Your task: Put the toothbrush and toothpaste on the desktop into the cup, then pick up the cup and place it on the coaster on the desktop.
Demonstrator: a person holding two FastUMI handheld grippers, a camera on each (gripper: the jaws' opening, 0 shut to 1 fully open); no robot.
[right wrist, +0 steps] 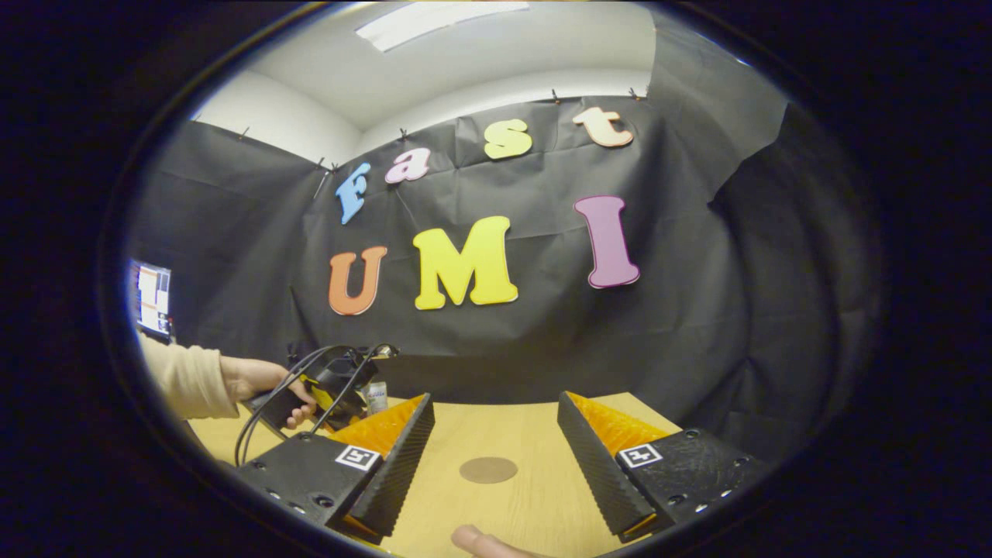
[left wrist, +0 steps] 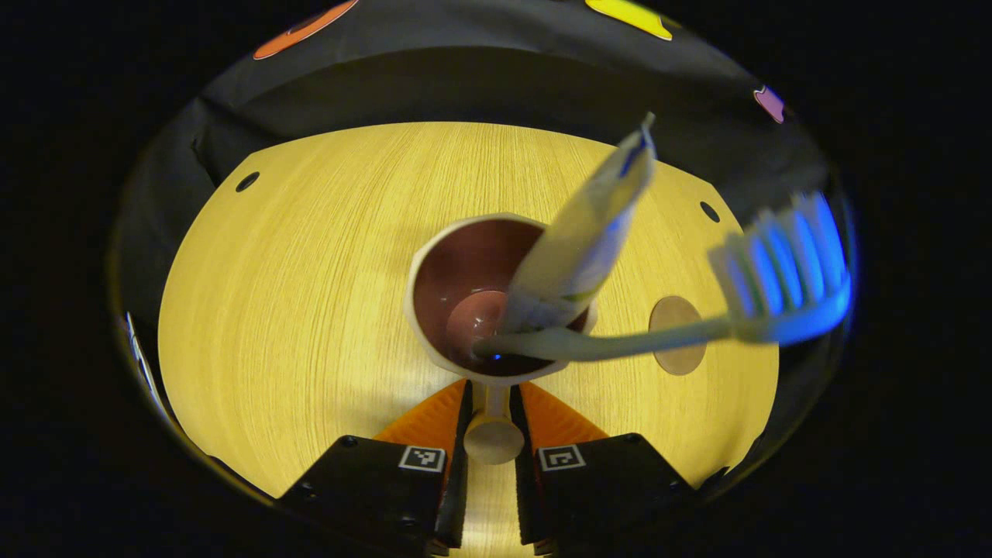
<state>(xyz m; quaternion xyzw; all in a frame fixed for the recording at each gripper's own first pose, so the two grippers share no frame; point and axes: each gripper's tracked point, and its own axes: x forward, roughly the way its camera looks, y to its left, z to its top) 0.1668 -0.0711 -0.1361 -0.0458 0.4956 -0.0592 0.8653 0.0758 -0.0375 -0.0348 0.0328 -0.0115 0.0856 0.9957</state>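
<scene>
Cup (left wrist: pixel 496 298), holding toothpaste (left wrist: pixel 580 236) and toothbrush (left wrist: pixel 666 329), hangs above the desktop (left wrist: pixel 310 294) with your left gripper (left wrist: pixel 490 434) clamped on its handle; right gripper (right wrist: pixel 496 442) gapes empty; carry it rightward, lowering onto the coaster (left wrist: pixel 677 335).

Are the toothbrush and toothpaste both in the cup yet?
Yes. The toothpaste stands tilted in the cup, and the toothbrush has its handle end inside, head leaning out over the rim.
</scene>
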